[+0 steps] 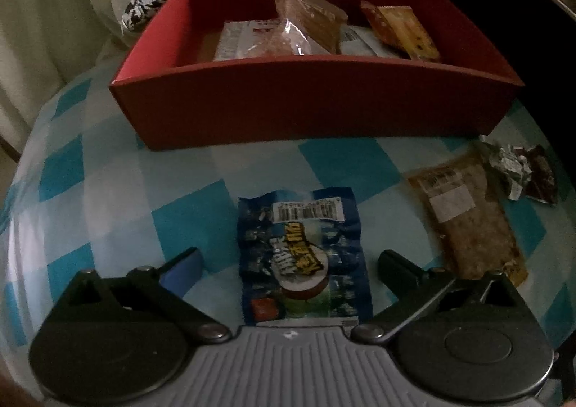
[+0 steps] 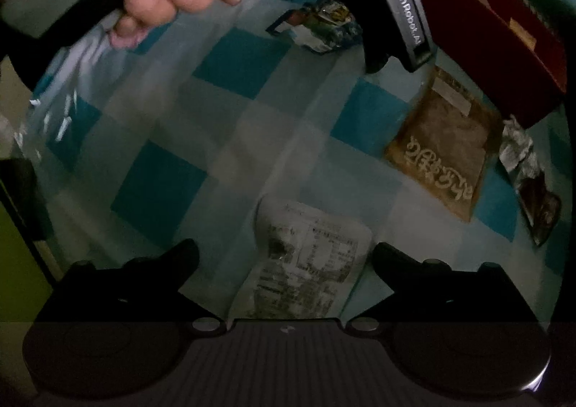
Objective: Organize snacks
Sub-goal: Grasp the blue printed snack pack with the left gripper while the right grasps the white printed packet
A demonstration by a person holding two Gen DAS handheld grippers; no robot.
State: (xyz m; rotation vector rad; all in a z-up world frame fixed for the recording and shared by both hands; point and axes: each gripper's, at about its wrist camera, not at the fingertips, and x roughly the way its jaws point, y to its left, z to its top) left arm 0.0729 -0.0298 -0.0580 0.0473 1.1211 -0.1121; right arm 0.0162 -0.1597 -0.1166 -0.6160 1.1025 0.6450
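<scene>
A red box (image 1: 316,108) stands at the far side of the checked cloth and holds several snack packets (image 1: 309,25). A blue snack packet (image 1: 302,256) lies flat on the cloth between the wide-apart fingers of my left gripper (image 1: 291,263), which is open and not touching it. A brown packet (image 1: 468,223) and a dark crumpled packet (image 1: 522,173) lie to its right. In the right wrist view a white packet (image 2: 306,263) lies between the spread fingers of my right gripper (image 2: 284,256), open. The brown packet (image 2: 442,144), blue packet (image 2: 324,22) and box (image 2: 504,29) show beyond it.
A blue-and-white checked cloth (image 1: 108,191) covers the surface. A cream fabric (image 1: 54,11) hangs at the far left. In the right wrist view a hand (image 2: 172,7) holds the other gripper's body (image 2: 406,14) above the cloth.
</scene>
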